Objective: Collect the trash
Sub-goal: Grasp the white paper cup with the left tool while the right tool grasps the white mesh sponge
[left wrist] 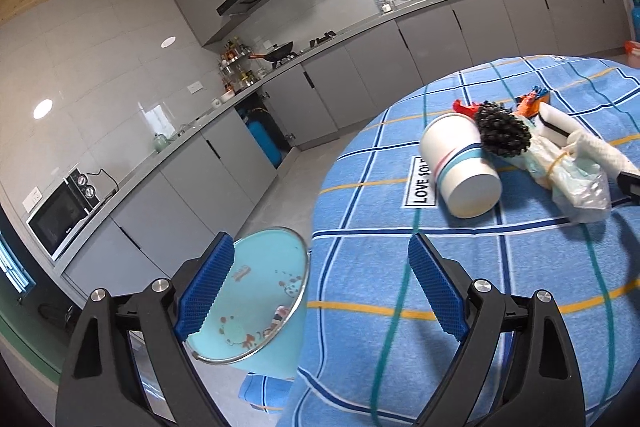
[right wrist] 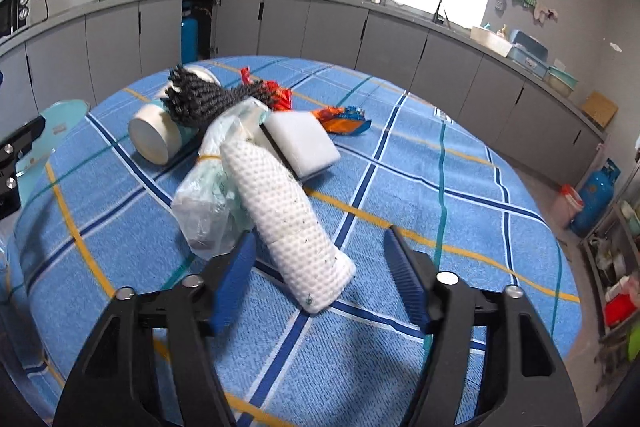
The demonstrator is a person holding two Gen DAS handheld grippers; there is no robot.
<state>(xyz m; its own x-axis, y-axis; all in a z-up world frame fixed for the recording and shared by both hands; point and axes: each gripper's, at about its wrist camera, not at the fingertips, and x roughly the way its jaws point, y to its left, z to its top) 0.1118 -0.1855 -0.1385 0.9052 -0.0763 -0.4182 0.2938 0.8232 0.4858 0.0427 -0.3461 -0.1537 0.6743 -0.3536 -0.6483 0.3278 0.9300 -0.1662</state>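
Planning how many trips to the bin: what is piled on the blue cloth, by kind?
Paper cups: 1
White foam net sleeves: 1
Plastic bags: 1
White sponge blocks: 1
Black knobbly bundles: 1
Orange-red wrappers: 2
Total: 7

Trash is bunched in one heap mid-table [right wrist: 460, 187]: paper cup [left wrist: 460, 167] on its side at the left, black scrubber [right wrist: 196, 103] over it, plastic bag [right wrist: 208, 195] and white foam sleeve [right wrist: 288, 219] nearest my right tongs [right wrist: 320, 279], sponge block [right wrist: 300, 143] and orange wrappers [right wrist: 340, 119] behind. Bare cloth runs wide right of the heap and in front of my left tongs [left wrist: 320, 291]. The blue bin [left wrist: 256, 307] sits off the table's left edge, rim touching my left tongs' left pad.
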